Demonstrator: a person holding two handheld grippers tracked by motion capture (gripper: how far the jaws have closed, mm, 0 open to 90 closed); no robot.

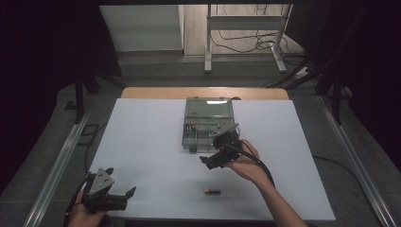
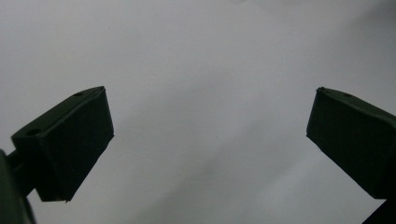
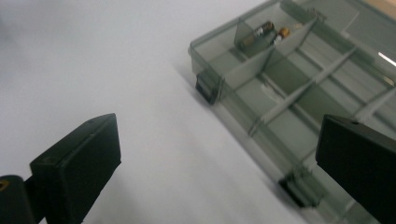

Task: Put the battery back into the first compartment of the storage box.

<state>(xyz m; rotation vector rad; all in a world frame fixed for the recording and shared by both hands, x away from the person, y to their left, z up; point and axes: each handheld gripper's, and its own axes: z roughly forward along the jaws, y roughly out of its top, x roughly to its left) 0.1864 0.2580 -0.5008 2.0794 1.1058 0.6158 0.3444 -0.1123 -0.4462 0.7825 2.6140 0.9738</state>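
A clear grey compartment box (image 1: 208,124) lies open in the middle of the white table (image 1: 142,142). Two small batteries (image 3: 264,33) rest in one corner compartment of this box (image 3: 299,93). A single battery (image 1: 212,191) lies loose on the table near the front edge. My right gripper (image 1: 213,158) hovers just in front of the box; its jaws stand open and empty (image 3: 219,154). My left gripper (image 1: 120,181) sits at the front left corner, open and empty over bare table (image 2: 210,135).
Two latches (image 3: 208,86) stick out of the box's near wall. Beyond the table's wooden far edge (image 1: 203,92) stand a metal frame (image 1: 246,38) and loose cables on the floor. Rails run along both sides of the table.
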